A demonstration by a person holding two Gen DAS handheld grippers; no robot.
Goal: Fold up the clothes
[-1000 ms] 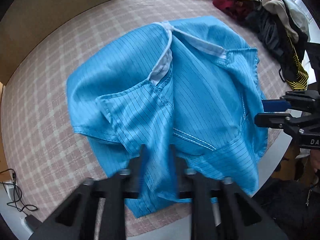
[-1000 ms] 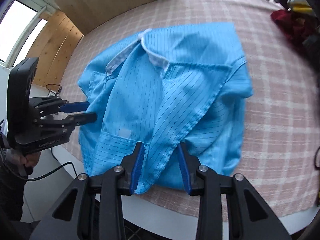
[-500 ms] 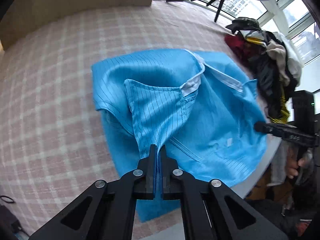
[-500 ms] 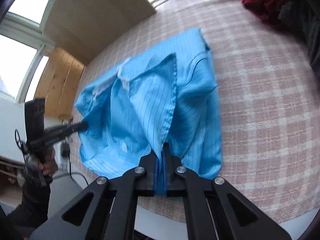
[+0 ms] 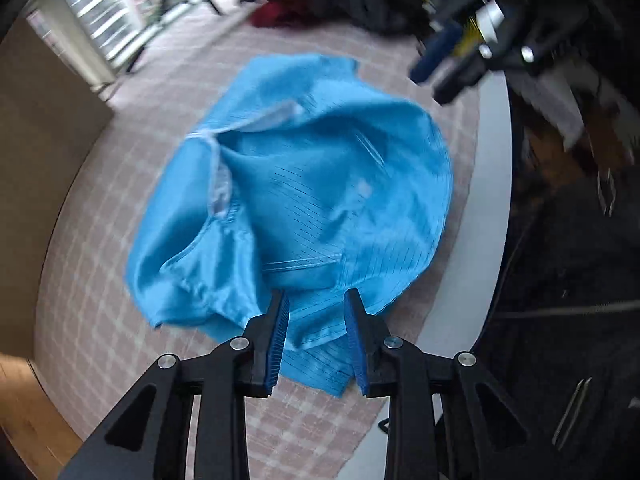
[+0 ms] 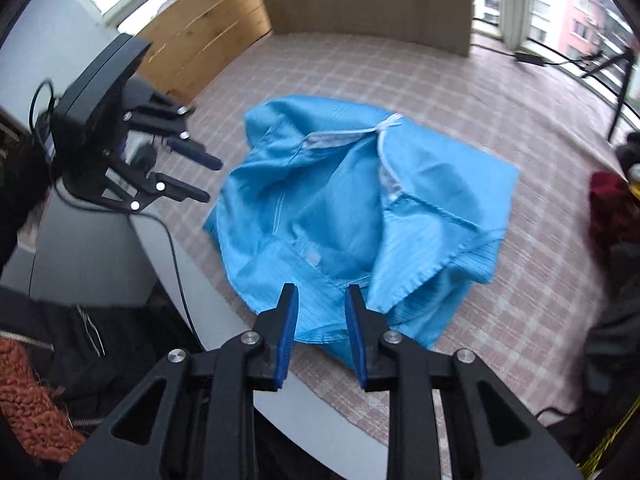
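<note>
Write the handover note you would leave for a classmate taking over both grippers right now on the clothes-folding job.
Left gripper: jaws open, holding nothing, poised over the near hem of the blue shirt.
Right gripper: jaws open too, empty, at the shirt's near edge by the table rim.
The shirt lies in a rumpled heap on the checked tablecloth, white collar showing, panels bunched rather than flat.
Done: no clean fold is visible yet.
Left: spread the shirt flat, fold it, then start on the pile of other clothes at the far side of the table.
</note>
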